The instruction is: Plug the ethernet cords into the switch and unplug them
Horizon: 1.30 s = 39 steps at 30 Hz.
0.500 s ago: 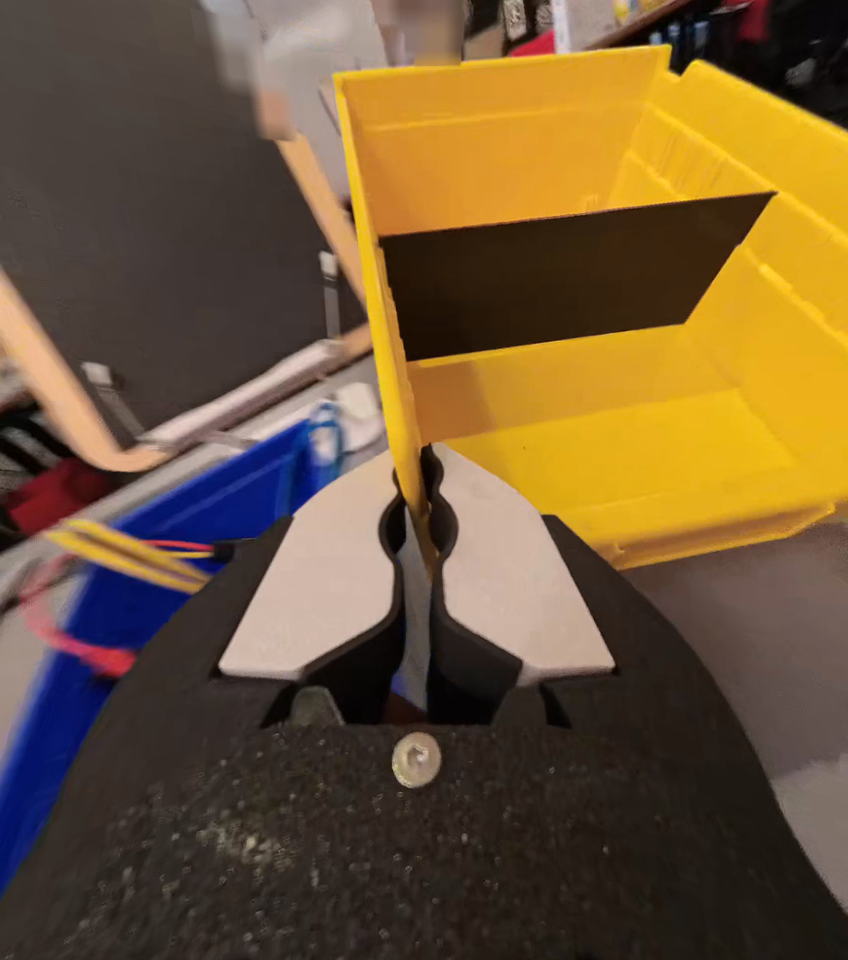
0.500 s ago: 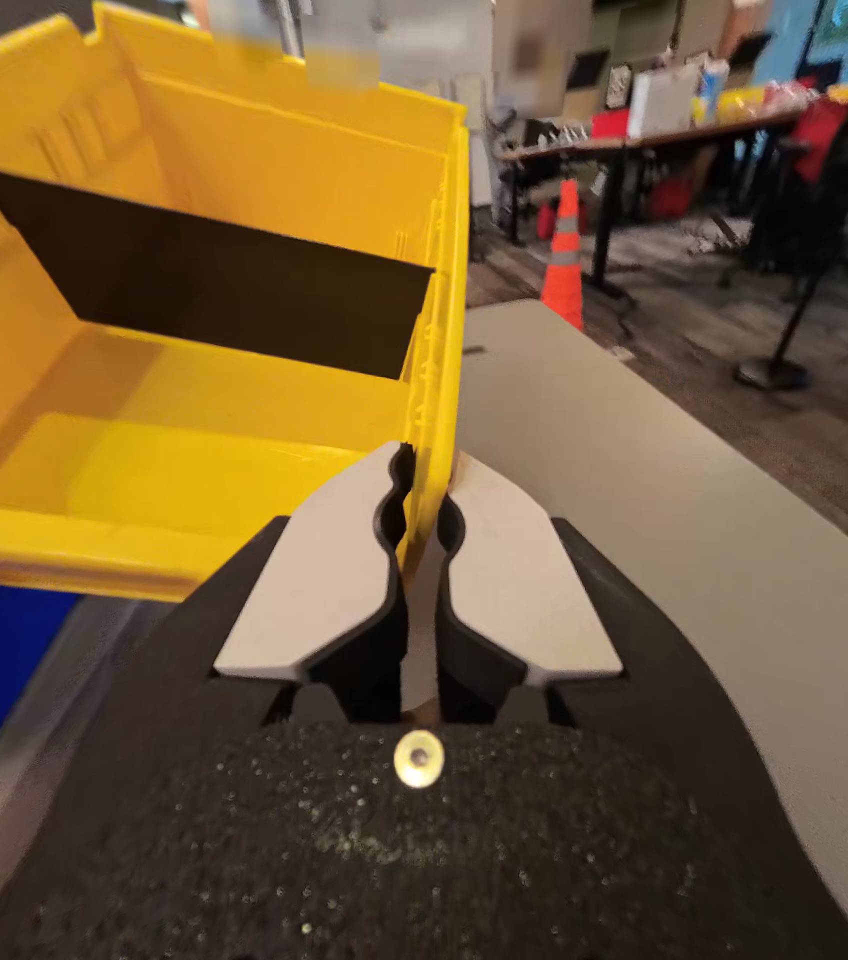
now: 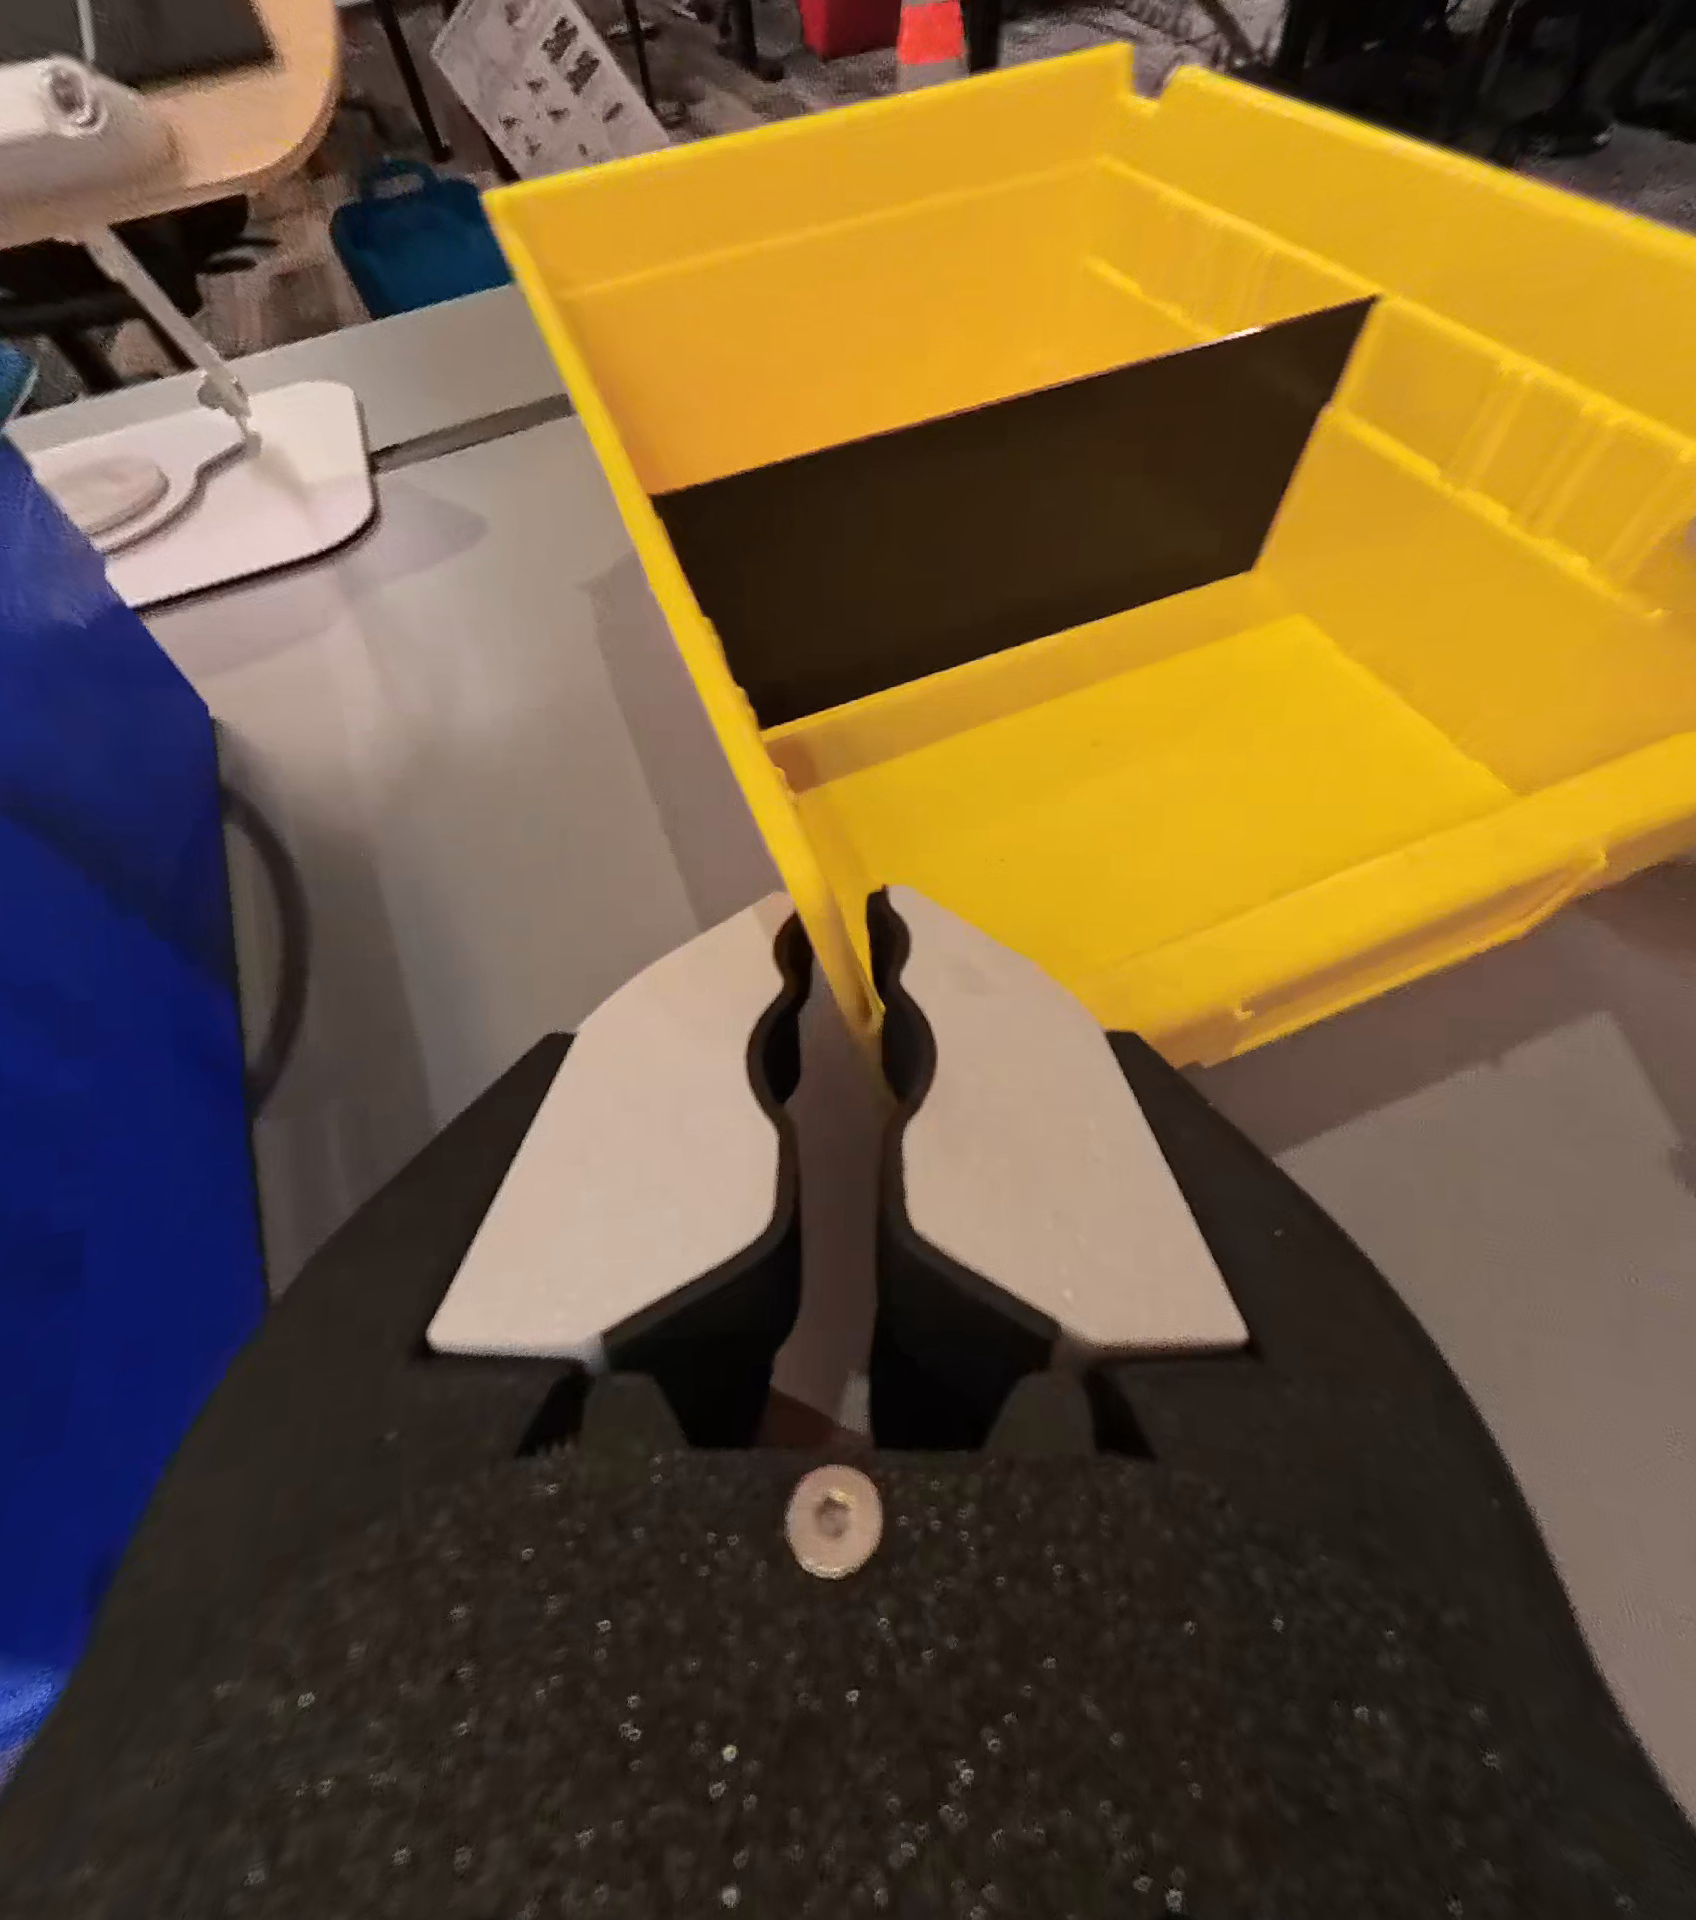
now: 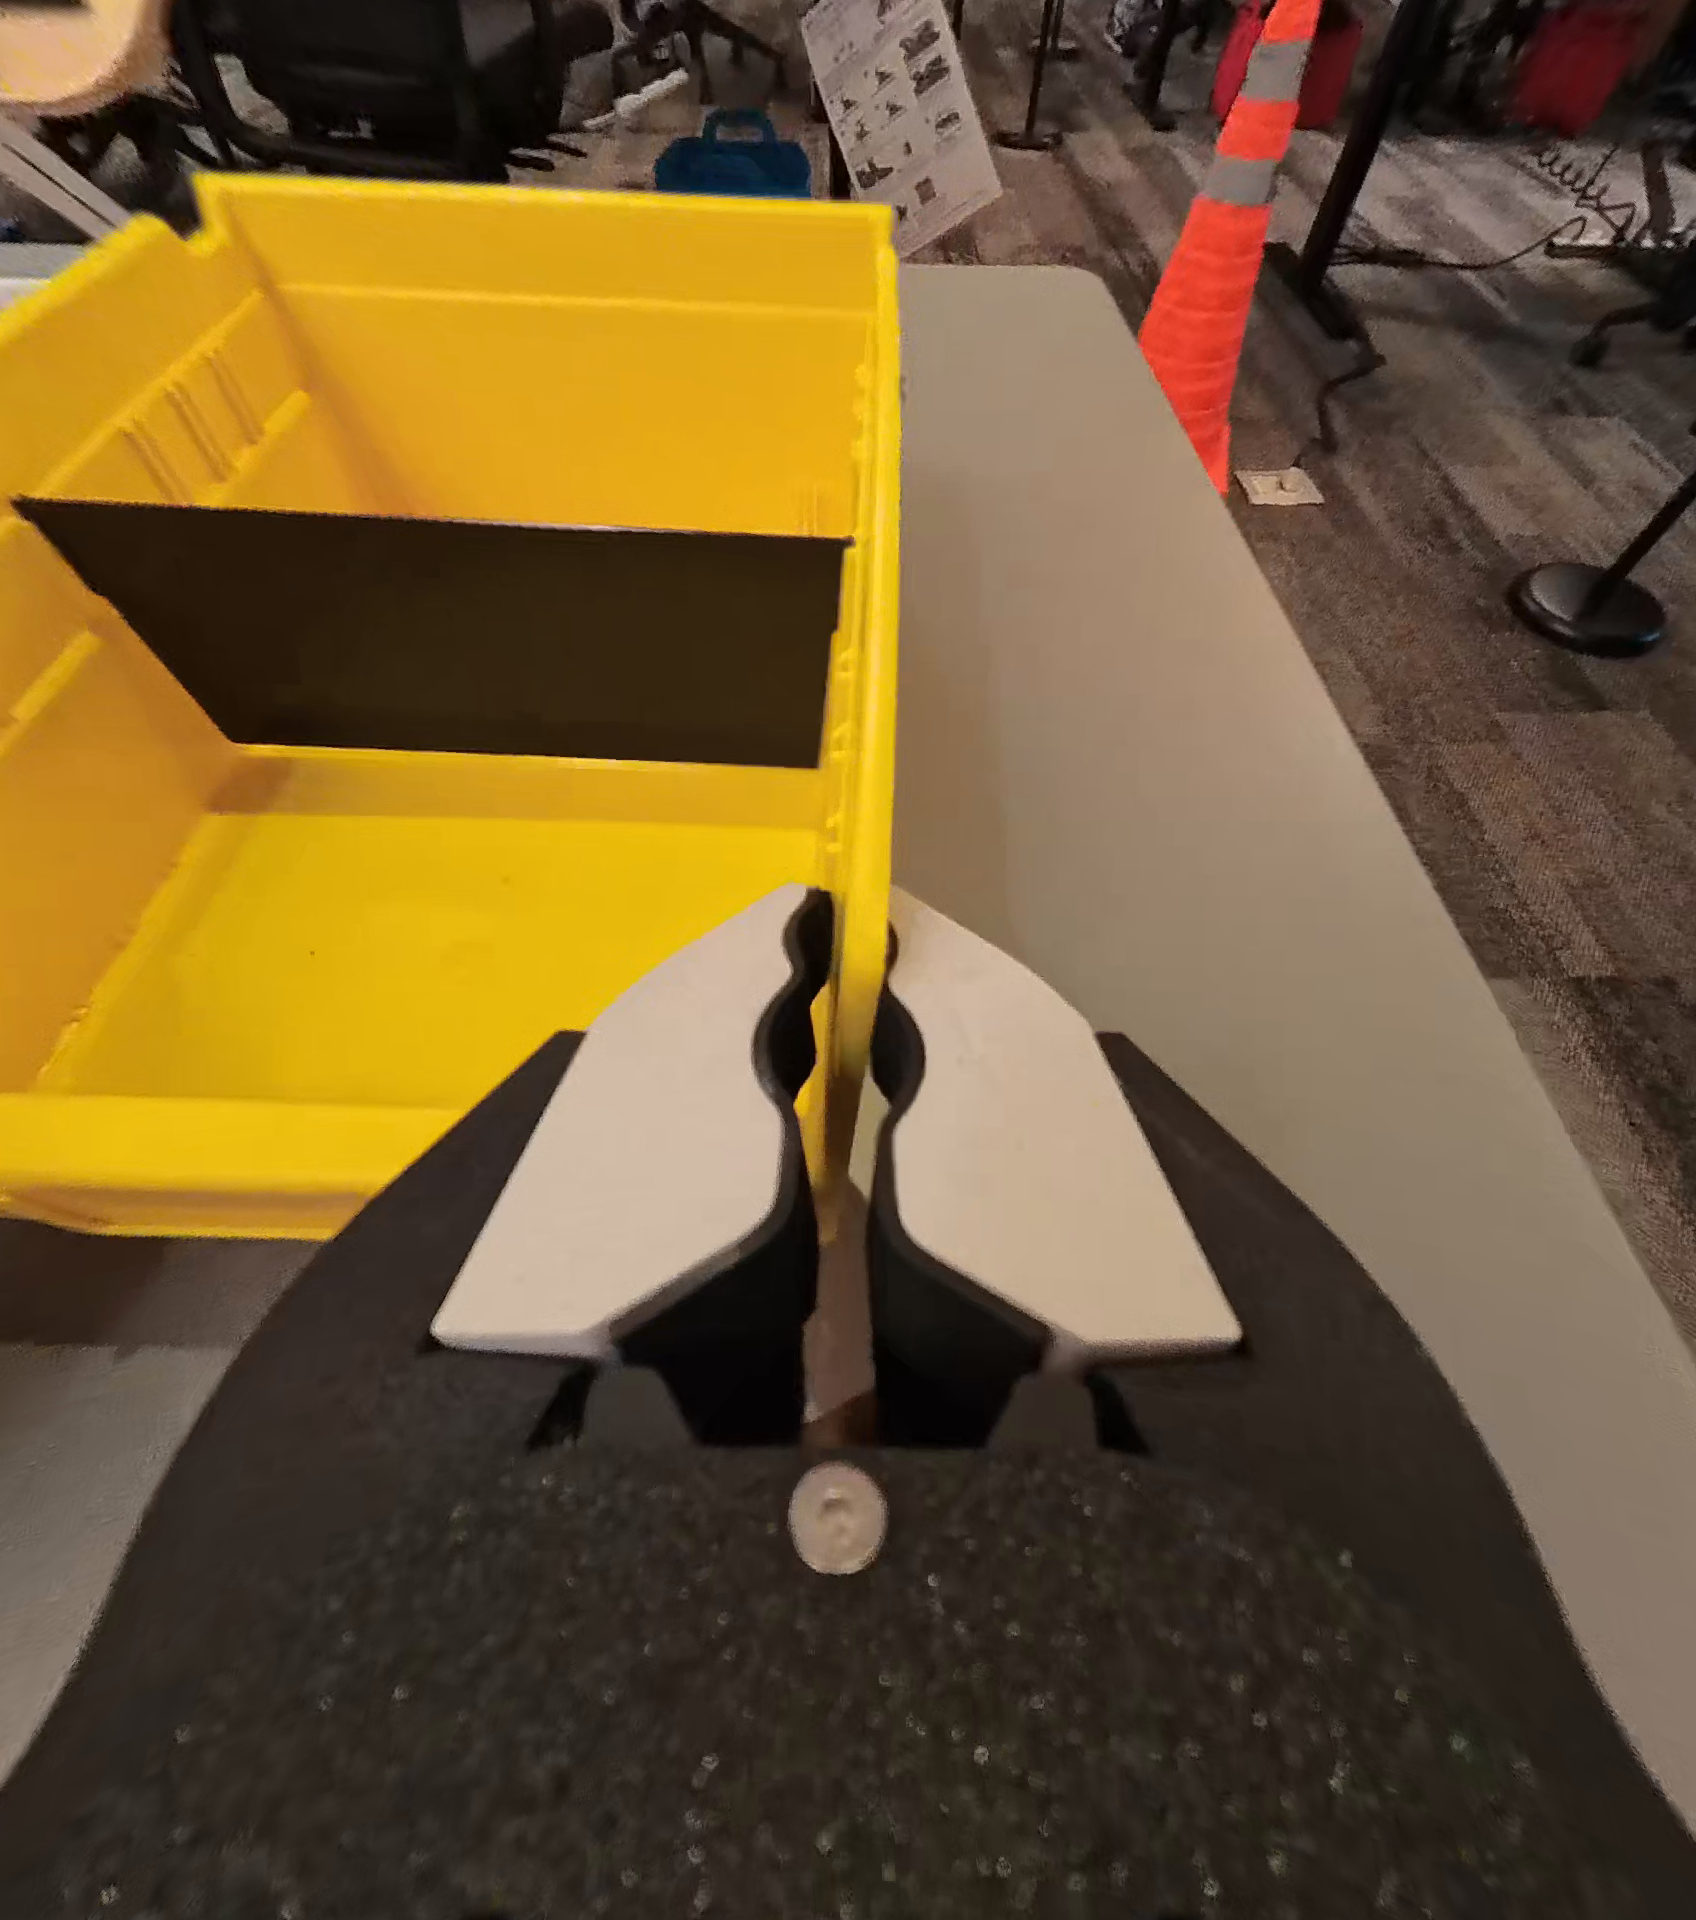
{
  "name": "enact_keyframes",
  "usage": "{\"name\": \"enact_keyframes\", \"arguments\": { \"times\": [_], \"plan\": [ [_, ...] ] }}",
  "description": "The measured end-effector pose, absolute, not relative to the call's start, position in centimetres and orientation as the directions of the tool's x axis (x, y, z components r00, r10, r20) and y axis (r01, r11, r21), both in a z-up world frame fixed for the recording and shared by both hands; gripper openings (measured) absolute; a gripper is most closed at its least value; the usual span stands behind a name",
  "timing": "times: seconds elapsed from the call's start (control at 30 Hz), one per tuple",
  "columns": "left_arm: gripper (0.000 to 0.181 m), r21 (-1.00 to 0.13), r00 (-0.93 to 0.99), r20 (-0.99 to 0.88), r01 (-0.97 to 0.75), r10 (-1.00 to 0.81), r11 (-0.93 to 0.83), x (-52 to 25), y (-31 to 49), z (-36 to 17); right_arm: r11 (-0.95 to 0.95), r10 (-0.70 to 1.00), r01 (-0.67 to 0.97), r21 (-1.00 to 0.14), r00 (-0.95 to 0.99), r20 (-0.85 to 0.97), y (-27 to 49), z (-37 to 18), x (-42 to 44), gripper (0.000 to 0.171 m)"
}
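Gripping the near end of the yellow bin's point(image 3: 1187, 831) left wall, the left gripper point(image 3: 839, 940) has its grey fingers point(image 3: 657, 1122) closed onto the thin plastic edge. Right gripper point(image 4: 849, 935) likewise clamps the near end of the bin's right wall, one finger inside the bin, one outside. Bin is held between the two, over the grey table point(image 4: 1135, 831); whether its base touches the tabletop cannot be told. Bin interior is bare yellow floor in the near compartment; a black divider point(image 4: 470, 634) stands upright across the middle, with a second compartment beyond it. No ethernet cords or switch can be made out in either view. Left of the bin, near: a blue bag point(image 3: 44, 935) with blue handles. Farther left on the table: a white flat base point(image 3: 241, 499) with a thin stem. Far right, on the floor past the table edge: an orange cone point(image 4: 1228, 260) and a black stand base point(image 4: 1592, 613)
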<state>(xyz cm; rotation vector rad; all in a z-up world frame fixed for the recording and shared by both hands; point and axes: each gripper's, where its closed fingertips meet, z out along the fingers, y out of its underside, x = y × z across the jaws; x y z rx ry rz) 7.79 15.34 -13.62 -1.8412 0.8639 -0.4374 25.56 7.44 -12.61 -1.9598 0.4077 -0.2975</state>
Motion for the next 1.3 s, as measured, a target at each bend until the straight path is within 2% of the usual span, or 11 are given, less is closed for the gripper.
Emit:
{"name": "enact_keyframes", "arguments": {
  "times": [0.2,0.3,0.43,0.53,0.67,0.77,0.87,0.97,1.03,1.1,1.3],
  "plan": [
    [0.026,-0.879,0.607,0.018,-0.368,-0.795,-0.301,8.4,13.9,-13.8,-0.362,-0.484,-0.234,-0.902,0.874,-0.033,8.2,-13.2,26.6,0.011],
    [0.033,-0.881,0.510,0.107,-0.349,-0.853,-0.319,7.2,11.7,-11.7,-0.391,-0.520,-0.246,-0.887,0.854,-0.008,7.6,-13.4,27.2,0.025],
    [0.038,-0.931,0.436,0.084,-0.286,-0.896,-0.226,-0.1,11.3,-6.6,-0.297,-0.566,-0.230,-0.927,0.824,-0.023,6.4,-10.5,27.2,0.033],
    [0.040,-0.945,0.566,-0.036,-0.287,-0.824,-0.156,-9.3,15.4,-5.0,-0.228,-0.561,-0.108,-0.968,0.827,0.040,6.2,-6.6,24.9,0.038],
    [0.045,-0.930,0.800,-0.054,-0.258,-0.598,-0.262,-21.8,22.6,-6.0,-0.190,-0.225,-0.046,-0.981,0.974,-0.002,11.8,-2.3,11.7,0.038],
    [0.054,-0.902,0.823,0.029,-0.223,-0.567,-0.370,-24.4,25.2,-9.1,-0.292,0.100,-0.039,-0.955,0.992,-0.071,15.7,-4.6,-1.3,0.052],
    [0.047,-0.892,0.797,0.064,-0.224,-0.600,-0.392,-23.5,25.8,-11.4,-0.374,0.015,-0.061,-0.925,0.997,-0.071,18.1,-9.9,-5.5,0.055],
    [0.010,-0.886,0.771,-0.048,-0.326,-0.635,-0.329,-22.8,26.3,-12.8,-0.433,-0.059,-0.093,-0.897,0.995,-0.075,19.7,-13.6,-7.0,0.041],
    [0.008,-0.877,0.773,-0.118,-0.376,-0.623,-0.300,-23.2,26.8,-12.9,-0.424,-0.134,-0.093,-0.901,0.990,-0.040,20.2,-13.7,-6.6,0.031],
    [0.006,-0.880,0.793,-0.093,-0.348,-0.602,-0.322,-24.3,27.4,-12.8,-0.397,-0.240,-0.189,-0.898,0.966,-0.097,20.0,-13.2,-6.5,0.006],
    [0.004,-0.909,0.839,-0.123,-0.310,-0.530,-0.279,-31.9,29.6,-10.4,-0.318,-0.220,-0.117,-0.941,0.974,-0.046,22.8,-11.1,-13.6,0.004]
  ]
}}
